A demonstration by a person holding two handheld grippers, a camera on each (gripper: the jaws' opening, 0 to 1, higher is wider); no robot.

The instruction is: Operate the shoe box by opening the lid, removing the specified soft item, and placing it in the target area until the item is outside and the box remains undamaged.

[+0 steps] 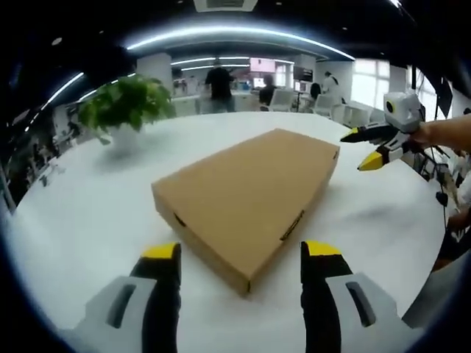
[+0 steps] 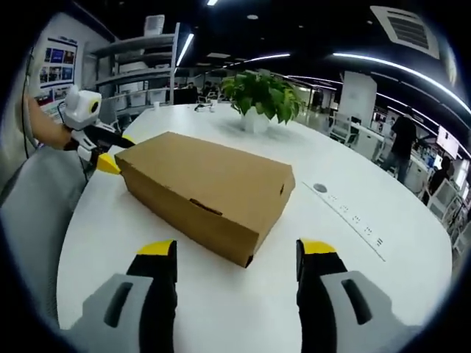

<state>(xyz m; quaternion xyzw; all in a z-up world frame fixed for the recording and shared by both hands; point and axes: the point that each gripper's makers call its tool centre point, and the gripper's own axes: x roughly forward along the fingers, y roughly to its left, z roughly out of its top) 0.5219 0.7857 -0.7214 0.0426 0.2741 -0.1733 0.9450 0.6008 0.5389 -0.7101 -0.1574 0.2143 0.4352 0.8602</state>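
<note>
A brown cardboard shoe box [image 1: 243,198] lies flat on the white table [image 1: 88,213] with its lid down. My left gripper [image 1: 241,251] is open, its yellow-tipped jaws standing just short of the box's near corner, one on each side. My right gripper [image 1: 362,149] hovers open at the box's far right corner, held by a hand. In the right gripper view the same box [image 2: 210,191] lies just ahead of the open right gripper [image 2: 237,248], and the left gripper [image 2: 118,153] hangs open at the box's far left end. What is inside the box is hidden.
A potted green plant [image 1: 125,103] [image 2: 261,92] stands on the table beyond the box. A round grommet [image 2: 320,188] and a printed strip sit in the table top to the right. A grey sleeve [image 2: 37,198] hangs at the table's left edge. People, shelves and desks are far behind.
</note>
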